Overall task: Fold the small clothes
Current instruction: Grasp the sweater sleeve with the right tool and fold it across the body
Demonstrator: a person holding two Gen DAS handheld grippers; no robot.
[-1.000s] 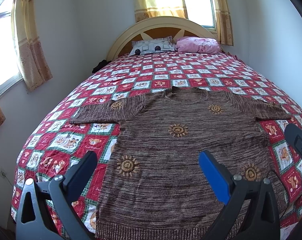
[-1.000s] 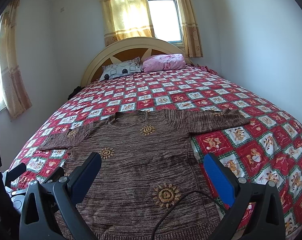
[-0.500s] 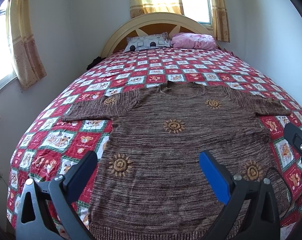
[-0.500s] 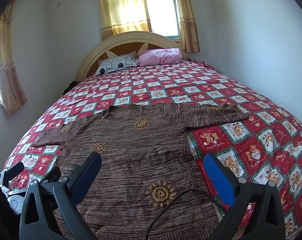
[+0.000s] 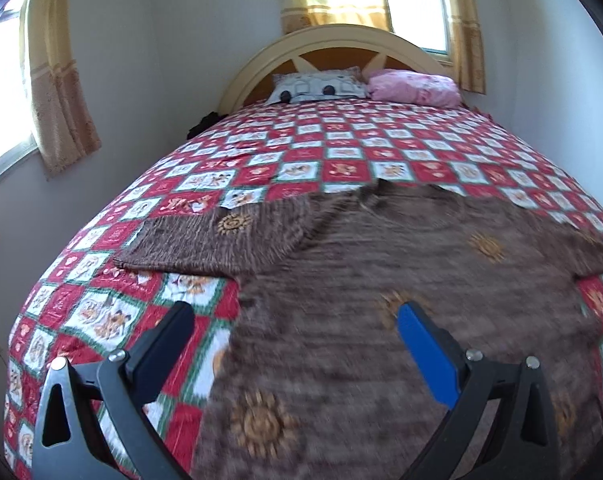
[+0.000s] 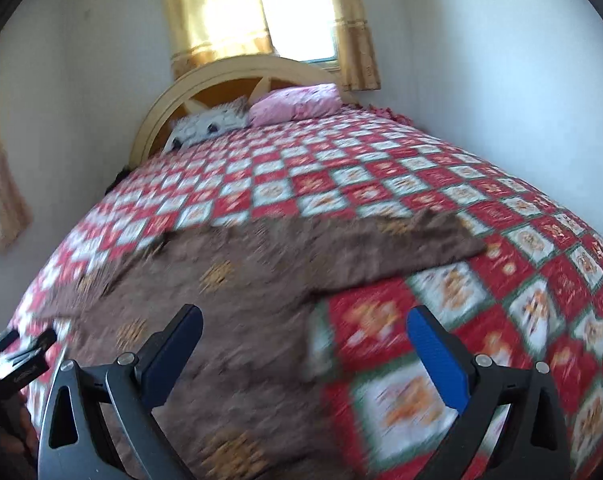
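Both claws, left (image 5: 289,328) and right (image 6: 301,328), gape wide and empty above the sweater (image 5: 401,280); each should pinch the sleeve (image 5: 221,240) ahead cleanly, not the quilt (image 6: 441,360) beneath.

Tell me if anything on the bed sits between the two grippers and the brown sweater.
Nothing visible does. The brown sweater lies spread flat on the quilt, directly under the open left gripper and right gripper. The pillows sit far off by the headboard.
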